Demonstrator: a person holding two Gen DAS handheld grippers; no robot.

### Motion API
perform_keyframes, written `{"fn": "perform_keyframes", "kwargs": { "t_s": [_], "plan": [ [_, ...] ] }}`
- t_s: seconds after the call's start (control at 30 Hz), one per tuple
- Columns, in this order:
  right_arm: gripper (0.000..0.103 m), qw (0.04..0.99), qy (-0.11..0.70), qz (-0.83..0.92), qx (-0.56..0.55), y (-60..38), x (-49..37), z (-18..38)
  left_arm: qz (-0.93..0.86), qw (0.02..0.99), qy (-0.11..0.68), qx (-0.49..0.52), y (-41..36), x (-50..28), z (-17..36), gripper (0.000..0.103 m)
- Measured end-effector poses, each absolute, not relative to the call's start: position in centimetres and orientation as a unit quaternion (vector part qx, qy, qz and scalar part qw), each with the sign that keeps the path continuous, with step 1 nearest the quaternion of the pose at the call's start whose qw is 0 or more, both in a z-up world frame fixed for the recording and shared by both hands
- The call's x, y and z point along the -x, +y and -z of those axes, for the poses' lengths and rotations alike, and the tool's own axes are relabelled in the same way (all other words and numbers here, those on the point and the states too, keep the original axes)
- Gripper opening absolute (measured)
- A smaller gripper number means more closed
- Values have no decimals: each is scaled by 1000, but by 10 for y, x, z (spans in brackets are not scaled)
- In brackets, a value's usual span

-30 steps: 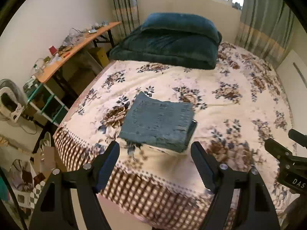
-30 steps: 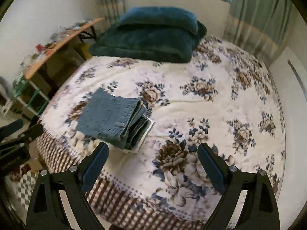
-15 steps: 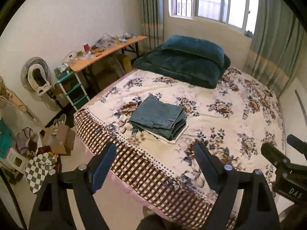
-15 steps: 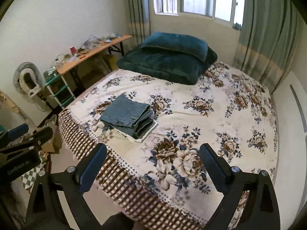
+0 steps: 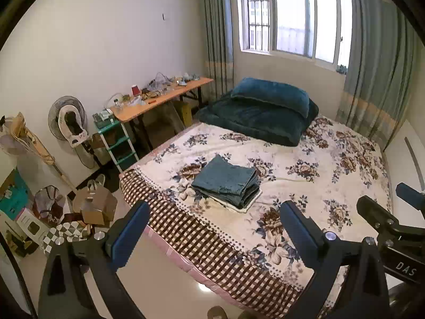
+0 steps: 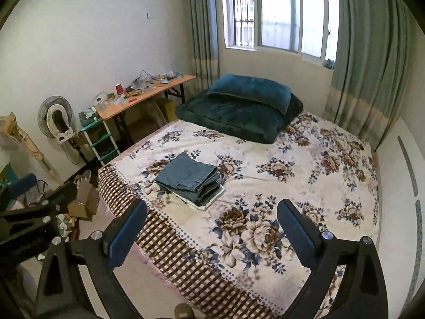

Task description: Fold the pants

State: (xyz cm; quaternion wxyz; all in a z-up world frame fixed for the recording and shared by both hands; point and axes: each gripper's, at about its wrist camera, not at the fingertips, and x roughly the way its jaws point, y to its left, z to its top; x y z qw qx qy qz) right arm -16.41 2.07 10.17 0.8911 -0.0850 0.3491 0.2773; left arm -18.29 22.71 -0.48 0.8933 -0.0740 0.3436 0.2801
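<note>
A folded stack of blue denim pants [image 5: 225, 183] [image 6: 190, 180] lies on a pale folded cloth near the front left corner of the floral bed [image 5: 305, 186] [image 6: 279, 186]. My left gripper [image 5: 215, 210] hangs well back from the bed over its checked edge, its jaws still opening wide with nothing between them. My right gripper [image 6: 212, 208] is also open and empty, held away from the pants. Each gripper shows at the edge of the other's view.
A teal quilt with a pillow [image 5: 263, 111] lies at the head of the bed under the window. A cluttered wooden desk [image 5: 159, 98], a green shelf, a fan [image 5: 69, 122], cardboard boxes [image 5: 95, 207] and bags crowd the floor at left. A white panel [image 5: 409, 154] flanks the bed's right.
Both grippers have pulled back and up from the bed, so the folded pants look smaller and farther away. The left jaws have spread wider. The pants have not moved.
</note>
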Motion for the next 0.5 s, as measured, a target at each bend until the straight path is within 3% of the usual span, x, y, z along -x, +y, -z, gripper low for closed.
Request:
{"fn": "perform_keyframes", "kwargs": {
  "t_s": [0.5],
  "plan": [
    [101, 891, 351, -276, 82, 17, 193, -117, -309, 881, 344, 105, 246, 195, 21, 101]
  ]
}}
